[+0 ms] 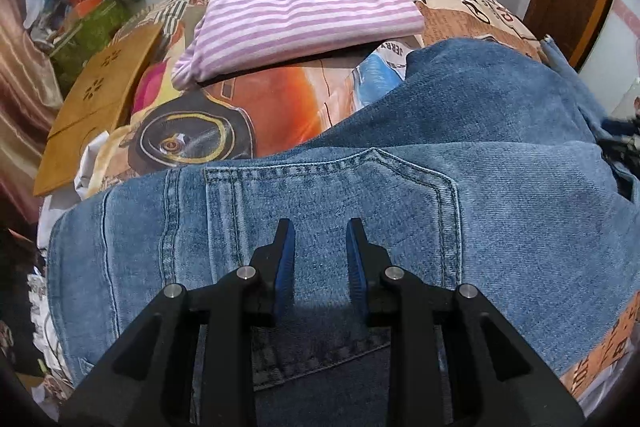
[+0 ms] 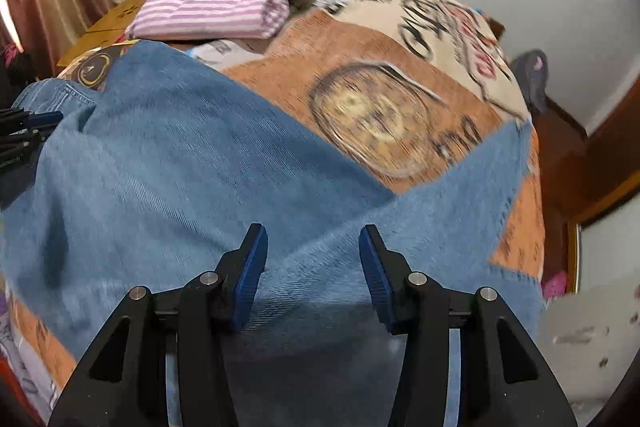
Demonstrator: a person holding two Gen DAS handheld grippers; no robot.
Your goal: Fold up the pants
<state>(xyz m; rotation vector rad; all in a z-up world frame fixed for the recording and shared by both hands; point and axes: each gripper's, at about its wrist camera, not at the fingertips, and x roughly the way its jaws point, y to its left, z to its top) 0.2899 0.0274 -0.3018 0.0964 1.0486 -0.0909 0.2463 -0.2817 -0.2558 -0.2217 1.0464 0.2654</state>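
Note:
Blue denim pants (image 1: 480, 147) lie spread on a printed bedspread (image 1: 280, 107), back pocket (image 1: 332, 187) up. My left gripper (image 1: 320, 227) hovers just over that pocket. Its blue pads stand apart with only flat denim showing between them, so it is open. In the right wrist view the pants (image 2: 160, 167) run from the left to a leg (image 2: 460, 219) that reaches toward the bed's right edge. My right gripper (image 2: 313, 231) is open above the leg, holding nothing. The left gripper's tips (image 2: 36, 123) show at that view's left edge.
A folded pink-and-white striped garment (image 1: 304, 15) lies farther back on the bedspread (image 2: 380, 59). A brown board (image 1: 96, 107) and a heap of bags (image 1: 88, 7) sit at the left by a curtain (image 1: 16, 67). Wooden furniture (image 2: 580, 155) borders the right.

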